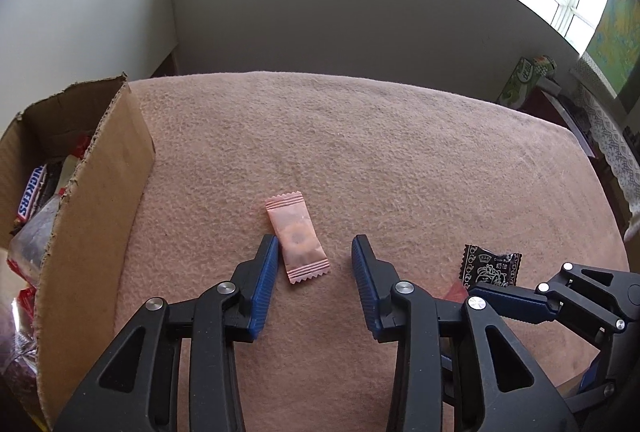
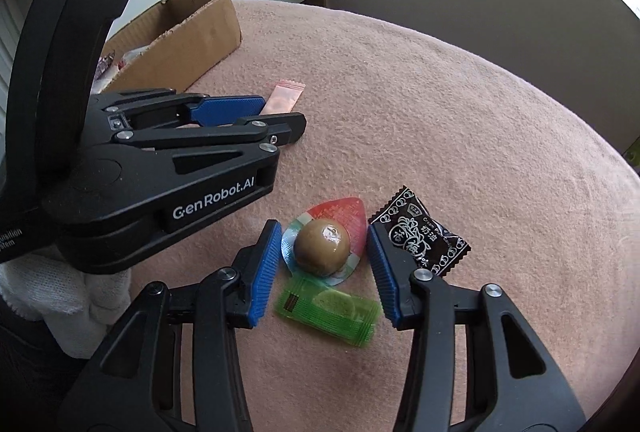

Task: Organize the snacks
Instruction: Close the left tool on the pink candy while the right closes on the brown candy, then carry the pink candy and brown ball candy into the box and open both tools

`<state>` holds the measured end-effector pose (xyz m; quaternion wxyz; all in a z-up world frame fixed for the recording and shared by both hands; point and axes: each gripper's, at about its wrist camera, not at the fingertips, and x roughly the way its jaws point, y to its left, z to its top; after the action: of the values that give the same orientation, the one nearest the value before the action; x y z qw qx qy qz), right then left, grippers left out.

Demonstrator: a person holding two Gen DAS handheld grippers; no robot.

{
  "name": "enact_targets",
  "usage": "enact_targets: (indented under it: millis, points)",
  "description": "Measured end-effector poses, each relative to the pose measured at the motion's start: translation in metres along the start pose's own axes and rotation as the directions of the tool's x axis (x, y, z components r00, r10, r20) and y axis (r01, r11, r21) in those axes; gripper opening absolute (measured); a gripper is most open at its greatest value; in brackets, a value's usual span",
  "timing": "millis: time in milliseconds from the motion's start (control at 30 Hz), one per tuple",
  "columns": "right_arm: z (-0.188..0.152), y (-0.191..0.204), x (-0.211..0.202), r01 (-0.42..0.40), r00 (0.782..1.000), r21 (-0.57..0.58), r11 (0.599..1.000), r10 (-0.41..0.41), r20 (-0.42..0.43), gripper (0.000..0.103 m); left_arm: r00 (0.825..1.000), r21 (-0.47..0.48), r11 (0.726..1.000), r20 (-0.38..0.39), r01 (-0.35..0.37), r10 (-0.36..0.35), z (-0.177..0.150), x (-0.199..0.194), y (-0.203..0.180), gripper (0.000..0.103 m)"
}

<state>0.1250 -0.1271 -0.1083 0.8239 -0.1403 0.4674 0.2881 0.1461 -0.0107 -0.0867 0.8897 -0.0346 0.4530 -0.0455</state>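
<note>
left gripper (image 1: 315, 264): spread, straddling pink candy (image 1: 297, 237) mid-table, near box (image 1: 96, 192)
right gripper (image 2: 322, 264): spread around egg pack (image 2: 324, 242)
risk: green packet (image 2: 328, 314), black packet (image 2: 420, 232) crowd; may snag

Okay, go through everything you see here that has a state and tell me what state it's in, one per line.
Left gripper: open, fingers either side of the pink candy.
Right gripper: open, straddling the egg pack.
Pink candy: sealed, flat on the blanket.
Egg pack: sealed, lying flat.
Green packet: sealed, flat.
Black candy: sealed, flat.
Cardboard box: open, holding snacks.
</note>
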Motion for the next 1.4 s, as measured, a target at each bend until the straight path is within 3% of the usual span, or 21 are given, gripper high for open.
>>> enact_targets:
  millis: [133,467,567,1000,1400]
  points:
    - [-0.003,0.002,-0.003,0.016,1.000,-0.021,1.000,-0.016,0.011,0.043,1.000,0.001,1.000,-0.002,0.011,-0.011,-0.002,-0.001,0.000,0.020]
    - [-0.004,-0.008,-0.022,-0.006,0.999,0.029,1.000,0.004,0.045,0.037,0.998,-0.008,0.998,0.018,0.059,-0.059,-0.006,-0.015,0.004,0.020]
    - [-0.004,-0.010,-0.027,-0.007,0.999,0.040,0.999,0.004,0.052,0.031,0.997,-0.007,0.998,0.035,0.069,-0.069,-0.007,-0.021,0.004,0.020]
    - [0.002,-0.014,-0.047,-0.002,0.996,0.081,0.997,-0.006,0.089,0.030,0.989,-0.020,0.993,0.095,0.118,-0.116,-0.007,-0.045,0.011,0.020]
    - [0.034,0.005,-0.085,0.007,0.984,0.081,0.997,-0.021,0.176,0.030,0.969,-0.048,0.986,0.196,0.159,-0.147,-0.016,-0.092,0.036,0.020]
